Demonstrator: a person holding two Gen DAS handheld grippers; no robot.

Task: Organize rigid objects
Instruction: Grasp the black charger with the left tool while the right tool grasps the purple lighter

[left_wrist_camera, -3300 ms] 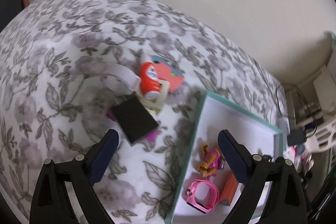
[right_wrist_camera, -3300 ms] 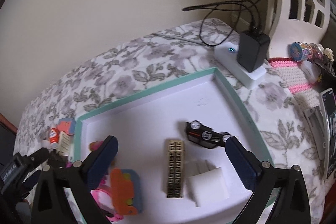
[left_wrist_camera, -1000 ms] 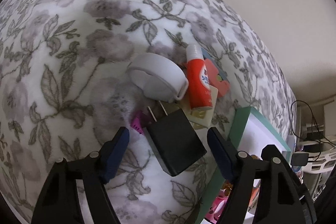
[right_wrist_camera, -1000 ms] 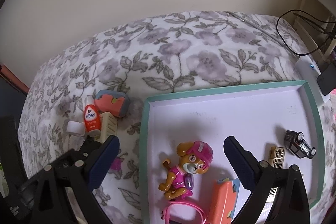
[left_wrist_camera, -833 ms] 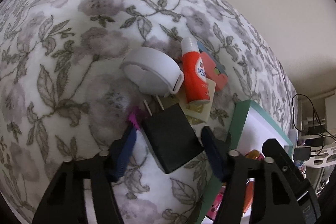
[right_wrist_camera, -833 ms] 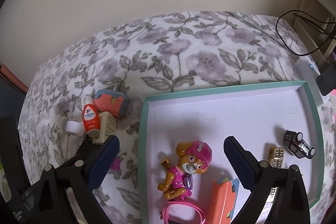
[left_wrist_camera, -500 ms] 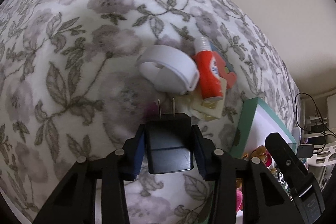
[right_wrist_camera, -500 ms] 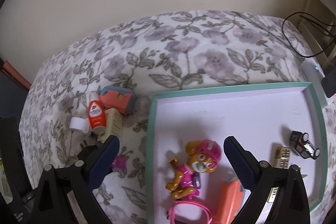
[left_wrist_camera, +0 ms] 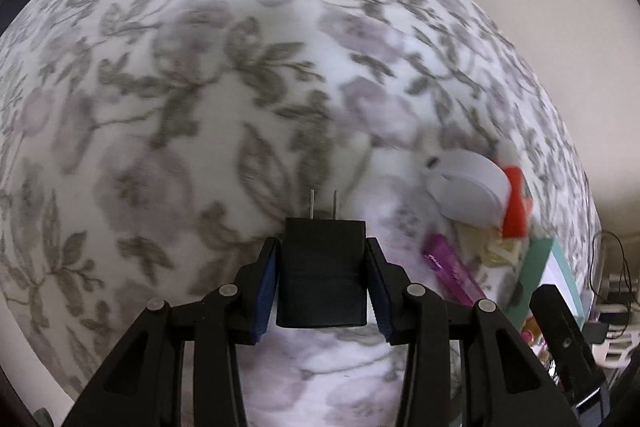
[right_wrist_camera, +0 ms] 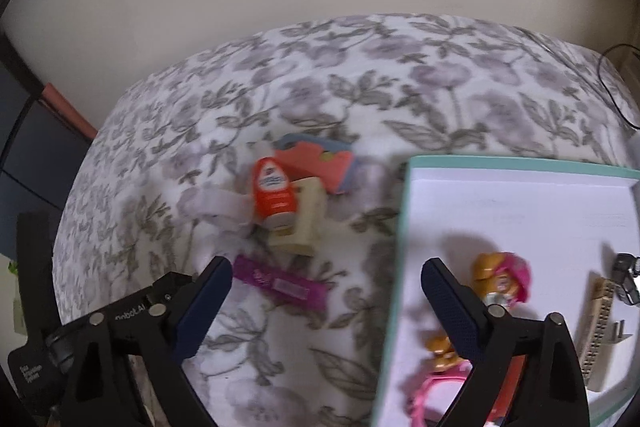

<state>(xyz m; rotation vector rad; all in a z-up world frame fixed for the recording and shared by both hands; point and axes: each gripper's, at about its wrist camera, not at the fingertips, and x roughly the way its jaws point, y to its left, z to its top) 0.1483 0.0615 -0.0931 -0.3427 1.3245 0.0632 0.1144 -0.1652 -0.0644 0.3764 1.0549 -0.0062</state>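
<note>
A floral bedspread [right_wrist_camera: 400, 99] against a plain wall carries a teal-rimmed tray [right_wrist_camera: 404, 211]. Nearest, the left gripper [left_wrist_camera: 322, 287] is clamped on a black charger [left_wrist_camera: 322, 275], prongs forward, its jaws having just closed on it. The right gripper [right_wrist_camera: 326, 291] hangs wide open and empty, straddling the tray's near-left rim. In the tray lie a pup figure [right_wrist_camera: 502, 281], a pink watch [right_wrist_camera: 428, 393] and a toy car [right_wrist_camera: 626, 277]. Left of it, a purple bar [right_wrist_camera: 280, 285], cream block [right_wrist_camera: 298, 223], red bottle [right_wrist_camera: 272, 193], white ring [right_wrist_camera: 216, 205] and orange case [right_wrist_camera: 316, 161] remain loose. Roughly half looks sorted.
</note>
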